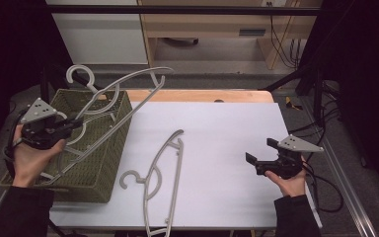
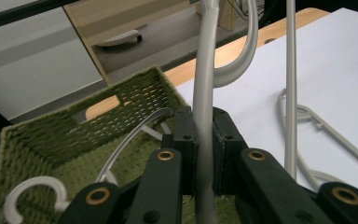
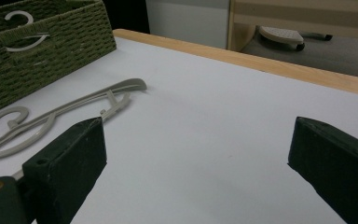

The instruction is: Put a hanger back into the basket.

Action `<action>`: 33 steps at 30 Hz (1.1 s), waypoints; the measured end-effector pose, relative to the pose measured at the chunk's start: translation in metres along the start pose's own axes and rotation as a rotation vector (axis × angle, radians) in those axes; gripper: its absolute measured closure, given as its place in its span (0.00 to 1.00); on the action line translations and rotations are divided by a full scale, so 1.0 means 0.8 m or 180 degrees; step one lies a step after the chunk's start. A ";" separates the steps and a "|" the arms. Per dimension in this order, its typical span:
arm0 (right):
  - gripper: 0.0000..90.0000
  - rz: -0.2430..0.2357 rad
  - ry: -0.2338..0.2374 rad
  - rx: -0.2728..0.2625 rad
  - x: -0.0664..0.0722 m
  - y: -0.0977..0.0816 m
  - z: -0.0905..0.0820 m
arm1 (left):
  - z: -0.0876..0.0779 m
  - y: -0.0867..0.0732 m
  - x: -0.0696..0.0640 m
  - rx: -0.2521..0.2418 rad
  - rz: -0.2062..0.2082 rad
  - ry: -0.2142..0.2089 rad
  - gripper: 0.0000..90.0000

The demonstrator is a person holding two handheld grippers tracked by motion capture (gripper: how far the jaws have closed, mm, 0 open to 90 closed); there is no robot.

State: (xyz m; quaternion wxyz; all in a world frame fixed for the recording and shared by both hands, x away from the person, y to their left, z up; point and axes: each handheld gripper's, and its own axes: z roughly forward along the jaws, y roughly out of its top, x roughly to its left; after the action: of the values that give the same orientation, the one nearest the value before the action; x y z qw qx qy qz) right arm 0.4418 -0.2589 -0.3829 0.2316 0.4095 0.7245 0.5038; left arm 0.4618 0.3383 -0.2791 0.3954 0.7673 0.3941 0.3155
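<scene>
Your left claw [image 2: 204, 140] is clamped tight on a grey hanger [image 2: 203, 93], holding it tilted over the green basket [image 1: 103, 163] just below it. Your right claw [image 3: 196, 158] stands wide open and empty above the bench [image 1: 227, 138]; a second hanger [image 3: 60, 114] lies to its left.

Finding no readable text, label, brand, number or sign anywhere in these views.
</scene>
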 end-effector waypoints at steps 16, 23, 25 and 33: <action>0.05 -0.0001 -0.0003 0.0059 0.001 -0.002 0.006 | -0.004 -0.054 0.072 0.0252 -0.0193 0.0288 0.91; 0.05 0.0004 0.0023 0.0050 0.000 -0.002 0.005 | -0.001 -0.080 0.093 0.0412 -0.0273 0.0406 0.91; 0.05 -0.0001 0.0029 0.0067 0.000 -0.002 0.006 | -0.001 -0.089 0.099 0.0469 -0.0307 0.0415 0.91; 0.05 0.0002 0.0032 0.0071 0.000 -0.002 0.006 | -0.004 -0.105 0.111 0.0541 -0.0335 0.0455 0.91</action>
State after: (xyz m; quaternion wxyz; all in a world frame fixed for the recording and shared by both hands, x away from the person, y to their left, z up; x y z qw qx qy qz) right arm 0.4451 -0.2566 -0.3865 0.2232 0.4097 0.7311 0.4979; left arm 0.4726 0.4470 -0.3342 0.3159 0.7519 0.4863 0.3137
